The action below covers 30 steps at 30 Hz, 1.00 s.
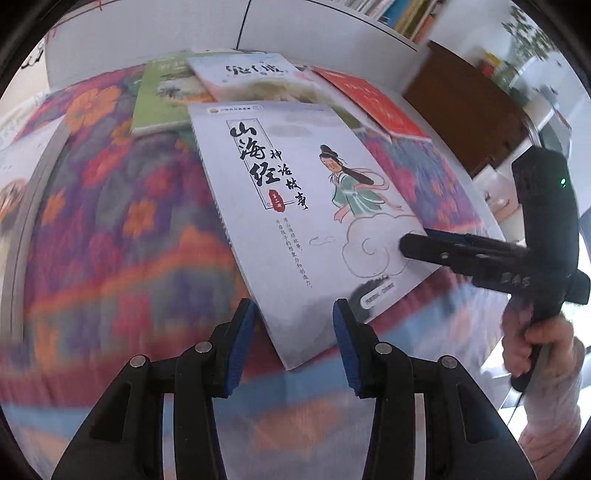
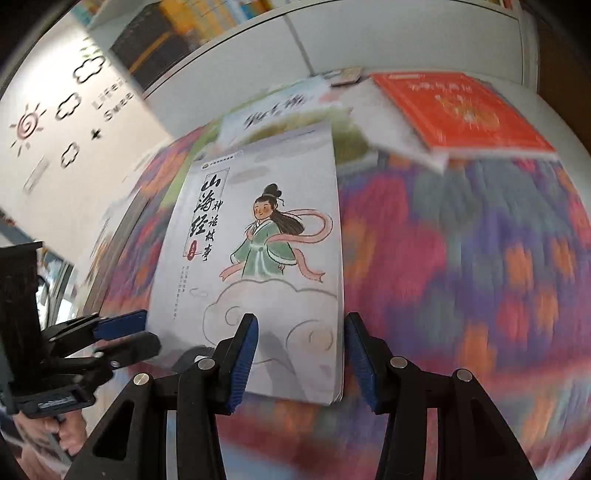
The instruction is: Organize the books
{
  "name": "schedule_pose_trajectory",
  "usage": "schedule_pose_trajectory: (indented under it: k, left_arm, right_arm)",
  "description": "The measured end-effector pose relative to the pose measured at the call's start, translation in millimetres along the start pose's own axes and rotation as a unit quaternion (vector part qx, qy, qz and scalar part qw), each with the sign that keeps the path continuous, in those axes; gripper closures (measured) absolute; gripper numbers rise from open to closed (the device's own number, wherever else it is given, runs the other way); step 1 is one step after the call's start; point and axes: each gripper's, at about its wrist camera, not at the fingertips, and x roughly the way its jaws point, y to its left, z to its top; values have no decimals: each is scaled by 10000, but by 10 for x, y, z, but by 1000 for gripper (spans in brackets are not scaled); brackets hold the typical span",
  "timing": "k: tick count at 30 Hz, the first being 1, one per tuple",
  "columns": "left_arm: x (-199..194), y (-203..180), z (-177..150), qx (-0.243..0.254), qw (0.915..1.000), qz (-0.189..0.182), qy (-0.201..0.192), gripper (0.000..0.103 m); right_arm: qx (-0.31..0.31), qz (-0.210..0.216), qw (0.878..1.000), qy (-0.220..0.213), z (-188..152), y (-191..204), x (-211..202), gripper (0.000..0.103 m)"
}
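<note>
A white book (image 1: 295, 206) with a girl in green on a cloud is held above the flowered cloth, sharp while the cloth is blurred. My left gripper (image 1: 293, 347) stands with its blue pads on either side of the book's near corner; it also shows in the right wrist view (image 2: 144, 334), its pads against the book's left edge. My right gripper (image 2: 299, 358) stands wide around the book's (image 2: 266, 258) near right corner; in the left wrist view its fingers (image 1: 417, 247) look closed on the book's right edge.
A green book (image 1: 162, 99), a pale book (image 1: 243, 77) and a red book (image 1: 373, 103) lie overlapping at the table's far side on the flowered cloth (image 1: 122, 221). A white cabinet (image 1: 314, 33) with shelved books stands behind. A brown piece of furniture (image 1: 461, 110) is at the right.
</note>
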Motion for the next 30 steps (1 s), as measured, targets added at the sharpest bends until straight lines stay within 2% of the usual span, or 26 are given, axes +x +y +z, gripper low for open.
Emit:
schedule_pose_trajectory:
  k: [4,7,9,12,14,17,18,19,21,23,27,30]
  left_arm:
    - [-105,73,14,-141,9994,18,-304,63]
    - [-245,150,135,-317,9967,98,-744,63]
    - [-274,231,260,-450,9951,144,-873,63]
    - [-185,330,448,-519,9946,156,-882,63]
    - [-36,423,537,-646,9951,76,-743,63]
    - [228,578,529,-981,9935,-327,-479,67]
    - [265,656,529,-1154,9889,-529,-778,70]
    - [305,701,545,-1214,9869,-593,-886,75]
    - [342,810,590,-1427,9822,-837,-887,76]
    - [349,838,576,-1387,9817,-929,-911,77]
    - [354,736,548,-1123,9859,-685,-1036,76]
    - [361,680,551,-1036,9873,-591,-1050,76]
  right_arm:
    - [-14,244,9997,8,-90,-34,-77,55]
    - [249,441,9982,-311,1,-196,-152,55]
    - [446,528,9965,-474,116,-334,-129,55]
    - [260,856,9958,-175,262,-340,91,55]
    - [160,859,9961,-135,359,-304,209,55]
    - [123,1102,9938,-52,490,-301,295,56]
    - [112,1194,9928,-55,539,-316,339,57]
    - [93,1262,9919,-82,563,-328,370,58]
    - [21,1383,9902,-208,595,-367,434,69]
    - [132,1493,9885,-216,601,-441,464,78]
    - [364,1939,9802,-152,577,-602,501,87]
    - [236,1881,9818,-138,566,-566,489,87]
